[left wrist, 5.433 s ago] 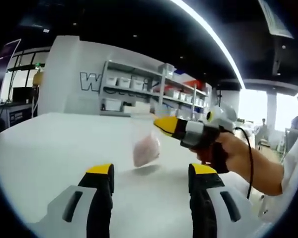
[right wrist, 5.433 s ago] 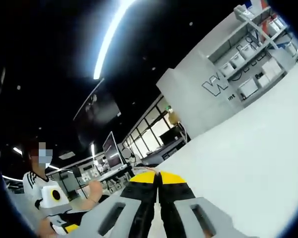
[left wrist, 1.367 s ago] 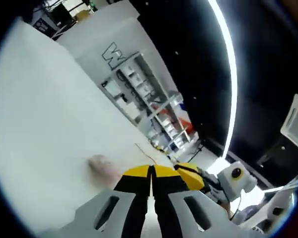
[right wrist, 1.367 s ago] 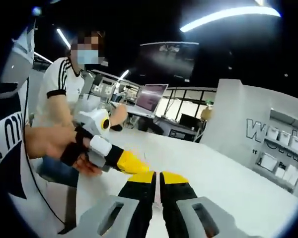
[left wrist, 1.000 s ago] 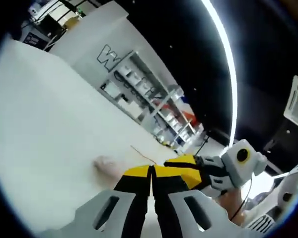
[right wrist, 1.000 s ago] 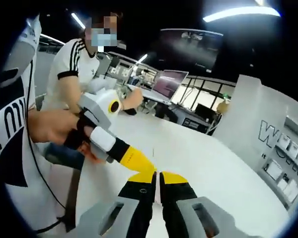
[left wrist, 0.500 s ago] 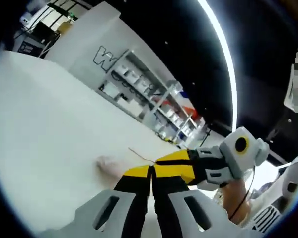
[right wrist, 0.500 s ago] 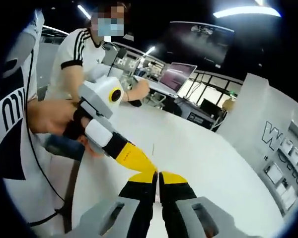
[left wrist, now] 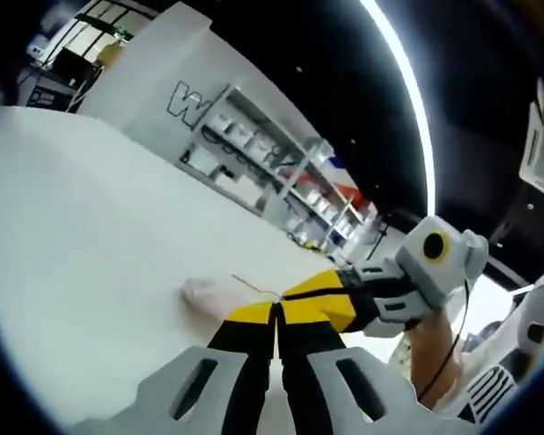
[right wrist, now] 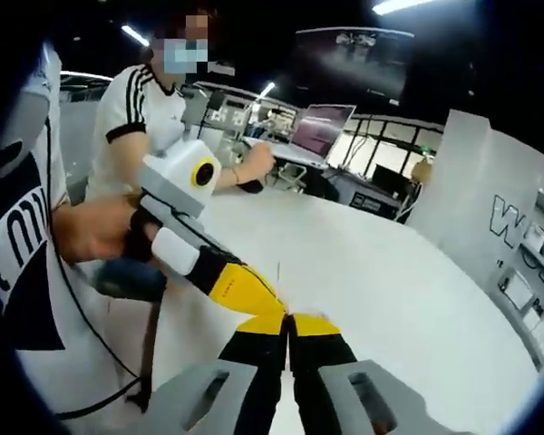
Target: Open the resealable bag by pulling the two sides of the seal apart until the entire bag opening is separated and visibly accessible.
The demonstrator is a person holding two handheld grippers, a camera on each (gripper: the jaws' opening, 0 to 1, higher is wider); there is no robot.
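While both jaw pairs are kept pressed shut on the bag [left wrist: 208,294] rim above the white table [left wrist: 82,236], the right gripper [left wrist: 319,304] has been swung beside the left gripper [left wrist: 276,313], so the seal is judged about to be pulled apart

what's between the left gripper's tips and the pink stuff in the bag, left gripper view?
A thin dark line, probably the bag's seal edge, runs from the left gripper toward the pink contents. The right gripper meets the same spot.

Both tongs [left wrist: 276,313] pinch the bag [left wrist: 219,292] over the white table [left wrist: 82,236].
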